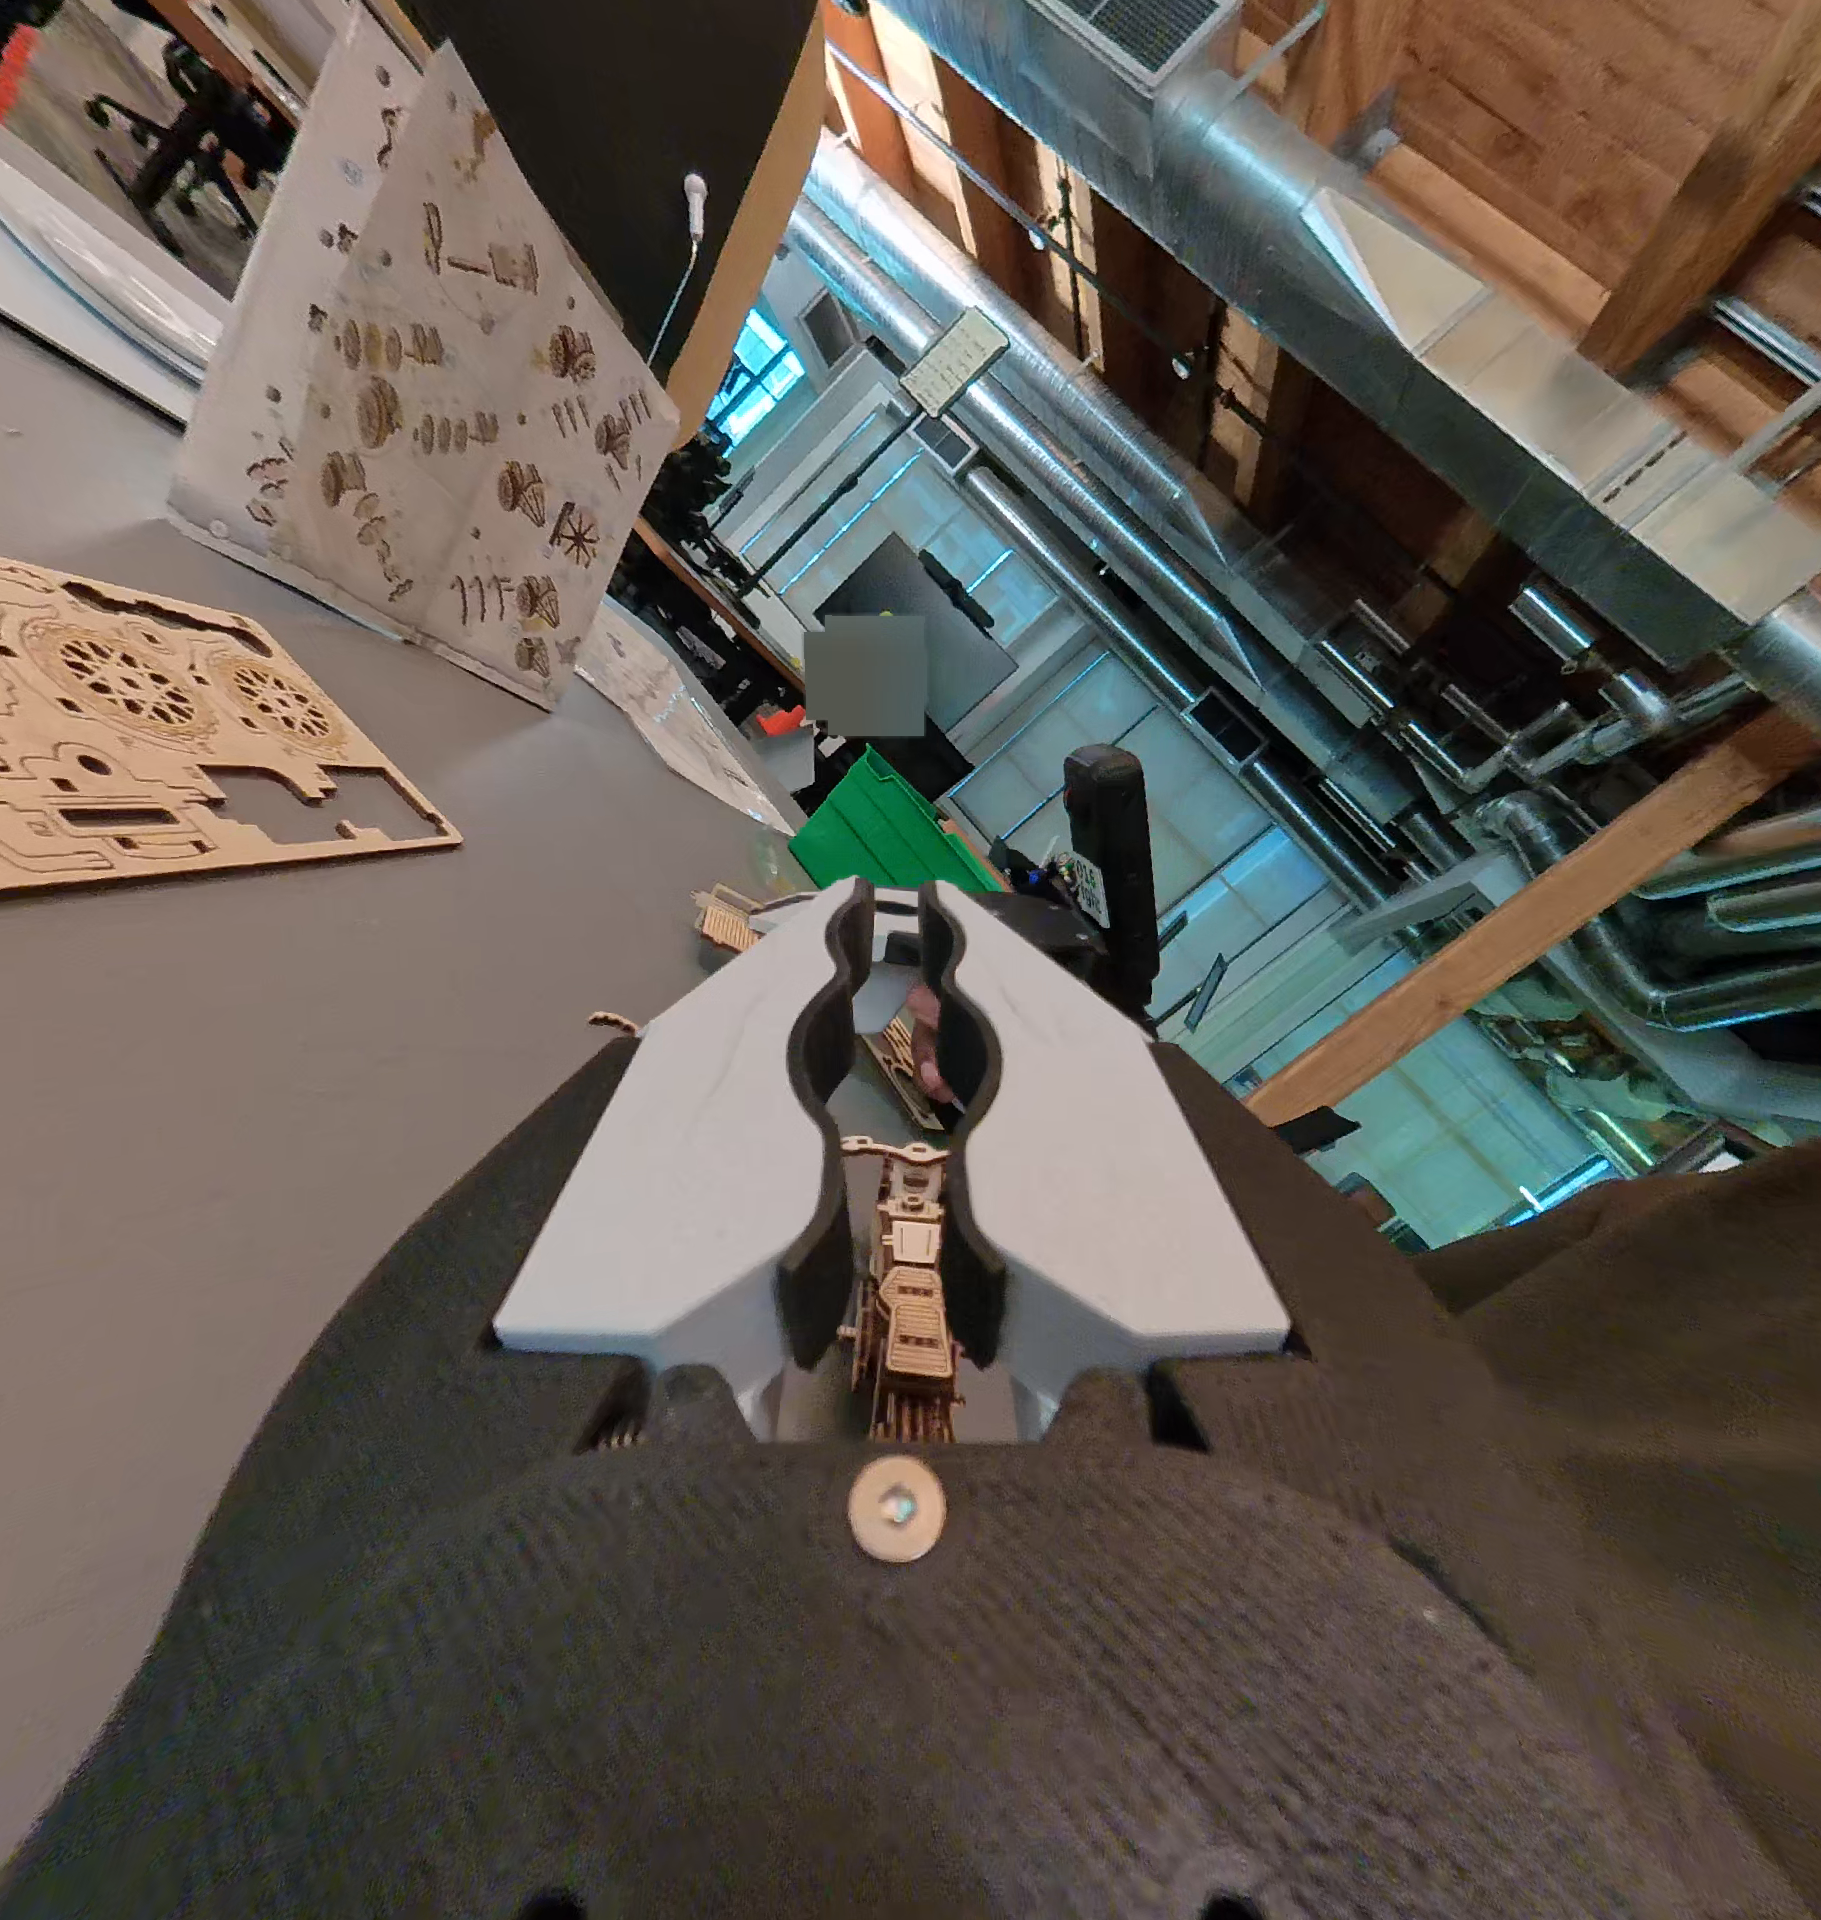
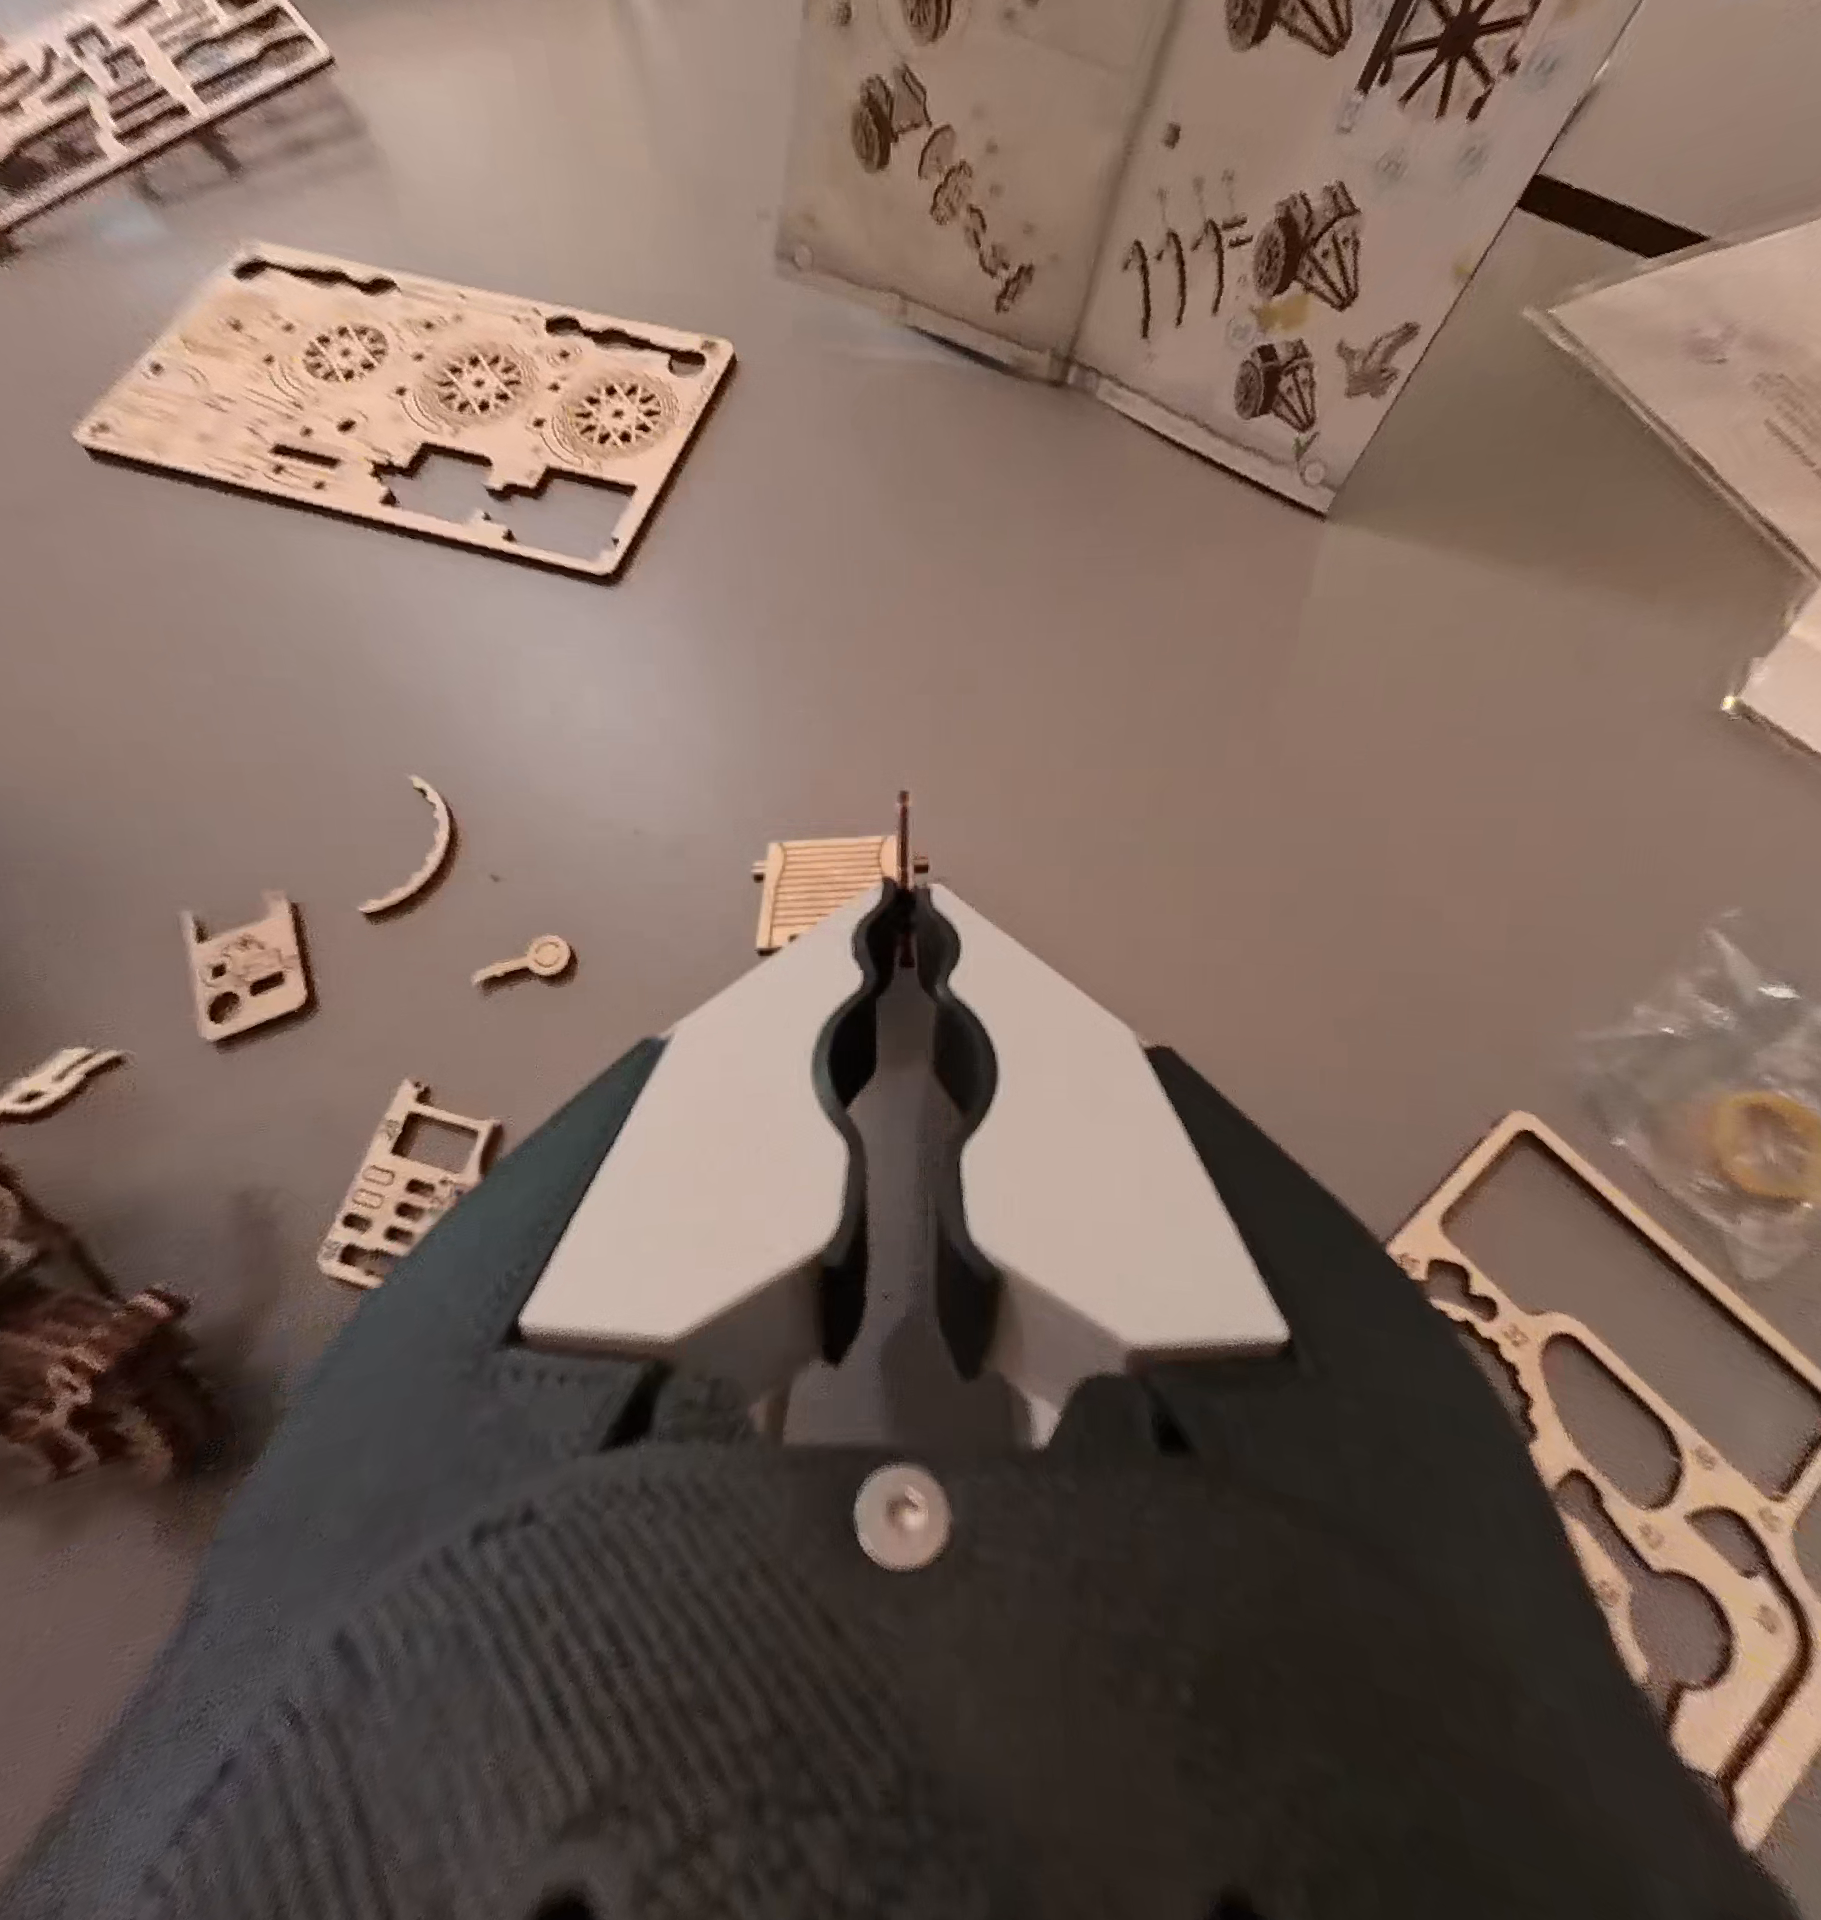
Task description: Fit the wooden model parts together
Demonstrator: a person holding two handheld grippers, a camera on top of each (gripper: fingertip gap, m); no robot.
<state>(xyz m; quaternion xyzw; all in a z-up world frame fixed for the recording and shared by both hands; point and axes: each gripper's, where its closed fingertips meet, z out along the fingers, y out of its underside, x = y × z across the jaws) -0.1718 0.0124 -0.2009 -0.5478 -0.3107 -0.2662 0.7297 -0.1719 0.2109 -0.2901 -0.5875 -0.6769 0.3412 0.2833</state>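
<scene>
In the left wrist view my left gripper (image 1: 890,906) is nearly closed and holds a part-built wooden model (image 1: 911,1299) deep between its black pads, lifted off the grey table (image 1: 262,1143). The same model appears blurred at the left edge of the right wrist view (image 2: 44,1340). My right gripper (image 2: 904,902) is shut on a thin flat wooden part (image 2: 904,831) held edge-on, sticking out past the tips. It hovers above a slatted wooden panel (image 2: 812,891) lying on the table.
Loose pieces lie left of the right gripper: an arc (image 2: 420,852), a small plate (image 2: 246,971), a key shape (image 2: 527,961), a windowed panel (image 2: 407,1195). A wheel sheet (image 2: 407,405), standing instruction booklet (image 2: 1145,208), emptied frame (image 2: 1612,1455) and plastic bag (image 2: 1758,1101) surround them.
</scene>
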